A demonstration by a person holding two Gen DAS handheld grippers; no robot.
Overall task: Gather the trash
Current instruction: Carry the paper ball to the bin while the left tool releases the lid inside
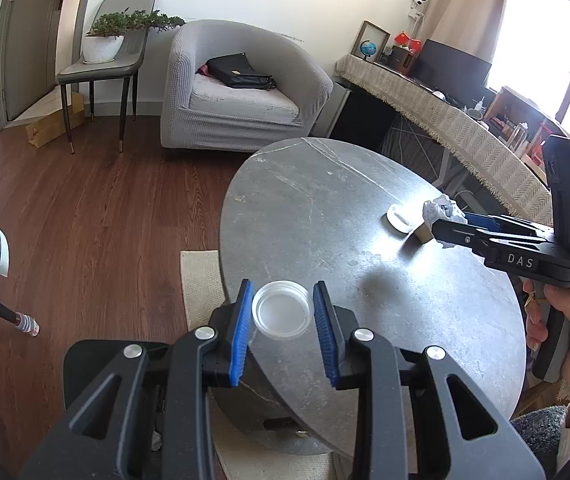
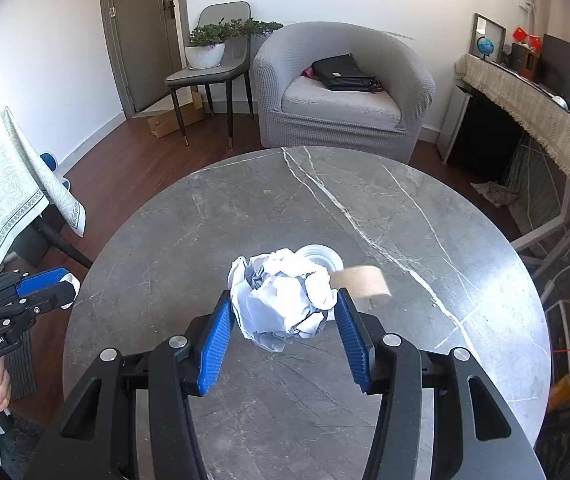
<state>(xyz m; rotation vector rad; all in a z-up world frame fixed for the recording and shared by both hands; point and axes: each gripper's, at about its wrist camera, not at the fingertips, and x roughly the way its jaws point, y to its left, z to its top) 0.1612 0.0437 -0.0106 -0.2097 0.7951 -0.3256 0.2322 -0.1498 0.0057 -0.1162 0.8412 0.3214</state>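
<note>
Straddling: the left gripper (image 1: pixel 283 332) has its blue pads either side of a clear plastic lid (image 1: pixel 281 314), jaws spread, apparently not yet touching it.
Lid position: flat at the near-left edge of the round marble table (image 1: pixel 325 208).
Right gripper (image 2: pixel 283 336): clamped on a crumpled paper ball (image 2: pixel 285 300), seemingly held above the table.
Other trash: white cap (image 2: pixel 321 254) and cardboard tube (image 2: pixel 363 282) just beyond the ball.
Nearer hand: left for the lid; right for cap and tube.
</note>
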